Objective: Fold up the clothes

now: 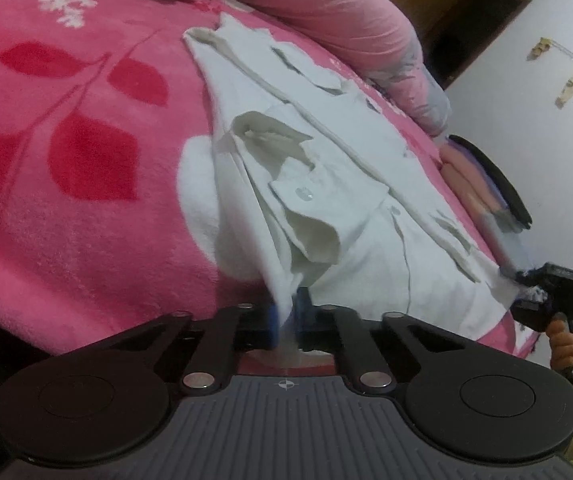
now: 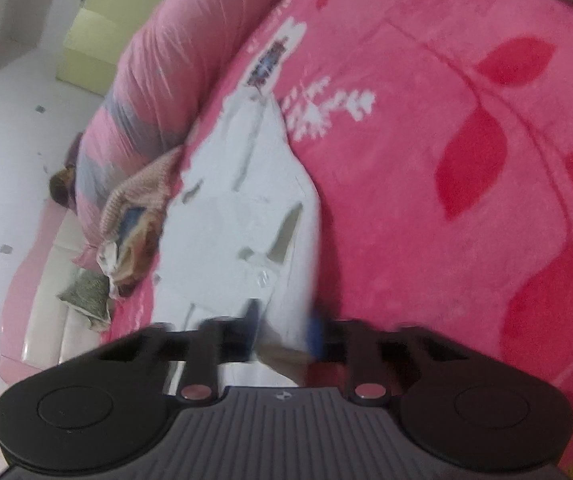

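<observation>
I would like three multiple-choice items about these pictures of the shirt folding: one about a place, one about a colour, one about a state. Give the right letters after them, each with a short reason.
1. Where does the white shirt lie?
A. on a wooden floor
B. on the pink blanket of the bed
C. in a basket

2. What colour are the leaf shapes on the blanket?
A. red
B. green
C. black

3. What is the state of the left tool?
A. open, away from the shirt
B. shut on a pillow
C. shut on the shirt's edge

Answers:
1. B, the shirt is spread over the blanket in both views.
2. A, the big leaves are darker red on pink.
3. C, white cloth runs down between its blue fingers, which stand close together.
</observation>
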Motion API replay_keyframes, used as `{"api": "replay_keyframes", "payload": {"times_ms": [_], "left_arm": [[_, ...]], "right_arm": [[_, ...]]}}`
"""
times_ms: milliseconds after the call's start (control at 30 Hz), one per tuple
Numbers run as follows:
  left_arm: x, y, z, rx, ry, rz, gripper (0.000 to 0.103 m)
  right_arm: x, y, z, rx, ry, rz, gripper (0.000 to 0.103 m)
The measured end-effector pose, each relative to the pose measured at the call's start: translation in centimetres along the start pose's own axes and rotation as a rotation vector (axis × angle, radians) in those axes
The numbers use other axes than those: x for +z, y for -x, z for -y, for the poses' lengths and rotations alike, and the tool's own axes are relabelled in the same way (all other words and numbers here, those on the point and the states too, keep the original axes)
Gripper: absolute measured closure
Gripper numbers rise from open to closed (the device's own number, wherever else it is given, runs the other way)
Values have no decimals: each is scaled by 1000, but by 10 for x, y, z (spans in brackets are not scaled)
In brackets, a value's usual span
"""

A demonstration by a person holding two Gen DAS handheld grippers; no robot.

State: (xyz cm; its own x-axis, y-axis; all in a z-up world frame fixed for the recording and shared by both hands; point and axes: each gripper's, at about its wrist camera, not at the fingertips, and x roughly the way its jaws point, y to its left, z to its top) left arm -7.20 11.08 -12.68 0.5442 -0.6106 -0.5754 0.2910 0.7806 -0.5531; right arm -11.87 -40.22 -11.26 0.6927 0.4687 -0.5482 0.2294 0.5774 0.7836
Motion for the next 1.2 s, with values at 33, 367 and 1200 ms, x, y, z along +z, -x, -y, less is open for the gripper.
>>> {"api": "replay_keyframes", "payload": {"times_ms": [33,367,1200], "left_arm": [[1,3,2,-5,-10,6,102],[30,32,0,-155,113,114,103],[195,-33,-38,-230,164,263,103]], "right_arm": [[-2,1,-2,-8,12,4,98],[0,14,-30,70,38,98,101],[152,-95,-92,181,87,96,101]]}}
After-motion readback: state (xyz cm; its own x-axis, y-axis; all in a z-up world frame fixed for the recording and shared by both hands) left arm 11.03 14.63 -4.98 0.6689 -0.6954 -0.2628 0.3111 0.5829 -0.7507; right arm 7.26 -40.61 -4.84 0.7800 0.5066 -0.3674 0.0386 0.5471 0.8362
